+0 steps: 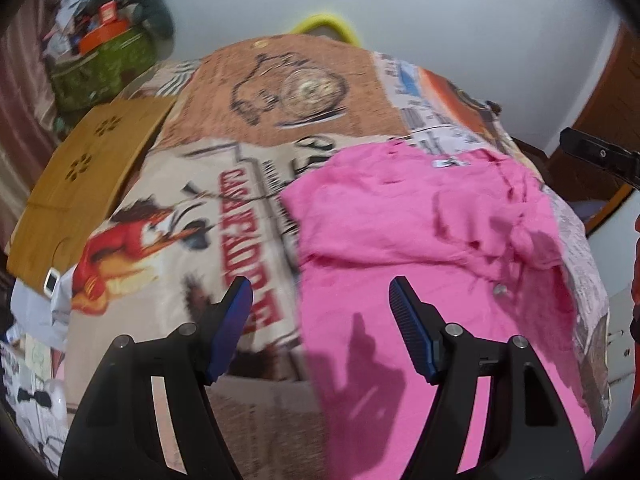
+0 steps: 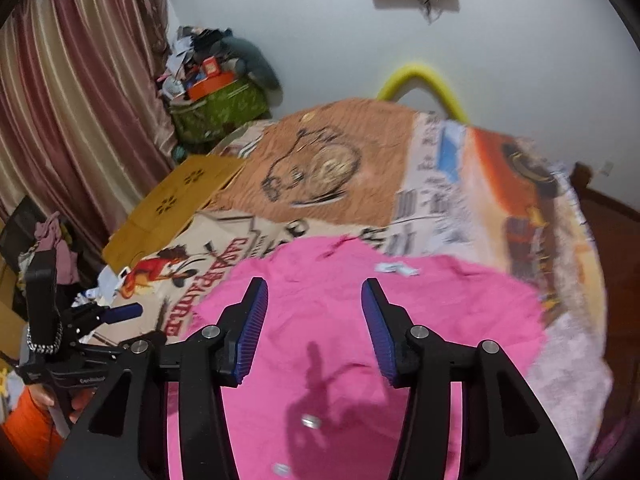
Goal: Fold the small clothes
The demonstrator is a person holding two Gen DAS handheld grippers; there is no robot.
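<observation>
A small pink garment (image 1: pixel 420 232) (image 2: pixel 360 300) lies spread on a printed bedspread (image 1: pixel 280 92) (image 2: pixel 340 152). Its far part is rumpled and lies over the near part, and a white label (image 1: pixel 448 163) shows at the far edge. Metal snap buttons (image 1: pixel 499 289) (image 2: pixel 311 422) show on the cloth. My left gripper (image 1: pixel 320 286) hovers open over the garment's left edge, with nothing between its blue pads. My right gripper (image 2: pixel 315 282) hovers open above the garment's middle, holding nothing. The left gripper (image 2: pixel 120 312) also shows at the far left of the right wrist view.
A wooden board (image 1: pixel 88 168) (image 2: pixel 172 204) lies on the bed's left side. Behind it stands a green box piled with clutter (image 1: pixel 104 60) (image 2: pixel 220 108). A yellow foam tube (image 2: pixel 424 80) arches behind the bed. Curtains (image 2: pixel 72 100) hang at left. The bed drops off at right.
</observation>
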